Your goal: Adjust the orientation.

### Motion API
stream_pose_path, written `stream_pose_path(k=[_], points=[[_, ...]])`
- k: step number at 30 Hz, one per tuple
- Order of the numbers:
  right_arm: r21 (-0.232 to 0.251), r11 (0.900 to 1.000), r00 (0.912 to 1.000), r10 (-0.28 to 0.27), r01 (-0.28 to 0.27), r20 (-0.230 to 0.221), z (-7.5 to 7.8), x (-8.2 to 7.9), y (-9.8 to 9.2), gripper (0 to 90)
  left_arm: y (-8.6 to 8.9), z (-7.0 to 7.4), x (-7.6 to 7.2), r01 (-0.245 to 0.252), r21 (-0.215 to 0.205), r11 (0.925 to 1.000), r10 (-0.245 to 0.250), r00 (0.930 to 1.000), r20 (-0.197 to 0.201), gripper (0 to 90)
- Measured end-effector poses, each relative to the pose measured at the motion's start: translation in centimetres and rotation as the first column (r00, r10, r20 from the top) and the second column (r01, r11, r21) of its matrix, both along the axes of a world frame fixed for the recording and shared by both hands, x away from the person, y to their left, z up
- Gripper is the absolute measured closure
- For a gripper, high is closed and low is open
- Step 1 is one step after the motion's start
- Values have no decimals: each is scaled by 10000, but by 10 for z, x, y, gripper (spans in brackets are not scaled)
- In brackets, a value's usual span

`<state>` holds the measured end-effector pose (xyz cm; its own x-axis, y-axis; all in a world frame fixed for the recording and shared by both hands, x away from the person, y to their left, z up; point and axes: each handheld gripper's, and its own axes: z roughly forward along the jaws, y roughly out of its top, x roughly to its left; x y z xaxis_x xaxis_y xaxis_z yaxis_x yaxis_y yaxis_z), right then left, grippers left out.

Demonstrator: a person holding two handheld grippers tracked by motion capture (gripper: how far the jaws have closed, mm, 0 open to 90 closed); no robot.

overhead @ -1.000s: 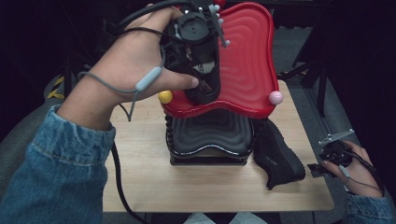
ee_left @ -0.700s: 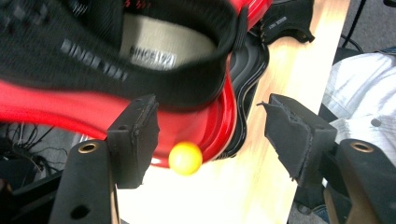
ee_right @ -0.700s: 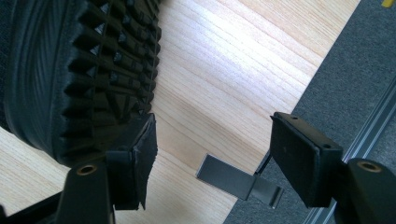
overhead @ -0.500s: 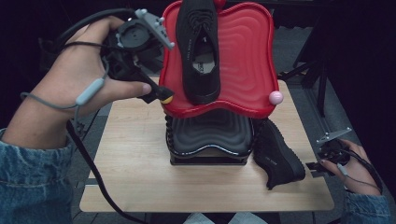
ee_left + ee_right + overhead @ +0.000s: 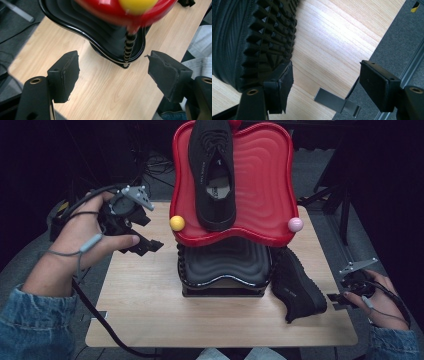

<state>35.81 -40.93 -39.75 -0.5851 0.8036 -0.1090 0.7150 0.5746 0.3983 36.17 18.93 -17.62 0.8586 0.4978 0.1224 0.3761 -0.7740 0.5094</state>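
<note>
One black shoe (image 5: 214,170) lies flat on the red tray (image 5: 260,185), the top tier of a two-tier rack, along the tray's left half with its heel near the front rim. A yellow ball (image 5: 177,223) caps the rack's front left post and a pink ball (image 5: 295,224) the front right one. Beneath sits the black tray (image 5: 225,265), standing on the counter (image 5: 150,305).

The second black shoe (image 5: 296,285) lies on its side on the counter, against the right side of the black tray and close to the counter's right edge. In the right gripper view its ridged sole (image 5: 269,37) sits just beside one pad of the right claw (image 5: 327,82).

The left claw (image 5: 145,237) hovers over the counter's left rear corner, clear of the rack; its jaws have just been opening and stand released with nothing between them. In the left gripper view bare wood lies between its pads (image 5: 66,72), with the black tray's rim and a spiral post (image 5: 128,47) ahead.

The right claw (image 5: 336,301) is held at the counter's right edge, just right of the fallen shoe; its jaws have just been opening and are spread wide, grasping nothing.

The widest open room is the bare front strip and the left half of the counter. The surface is pale wood grain. Around it the room is dark, with grey floor, cables behind the rack and a metal stand (image 5: 345,200) at the right.
</note>
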Motion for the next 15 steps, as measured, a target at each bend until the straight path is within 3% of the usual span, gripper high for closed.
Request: stream_pose_path(k=[4, 6, 15], points=[[7, 10000, 10000, -70, 70, -23, 0, -1, 0, 275, 6, -31, 3, 34, -340, 9994, -40, 9999, -165, 242], [-22, 10000, 10000, -73, 73, -35, 1, -2, 0, 275, 8, -47, 3, -201, -528, 9984, 190, 9996, -200, 236], [-93, 9999, 10000, -90, 90, -27, 2, -4, 0, 280, 7, -95, -3, -604, -316, 9977, 586, 9968, -545, 229]])
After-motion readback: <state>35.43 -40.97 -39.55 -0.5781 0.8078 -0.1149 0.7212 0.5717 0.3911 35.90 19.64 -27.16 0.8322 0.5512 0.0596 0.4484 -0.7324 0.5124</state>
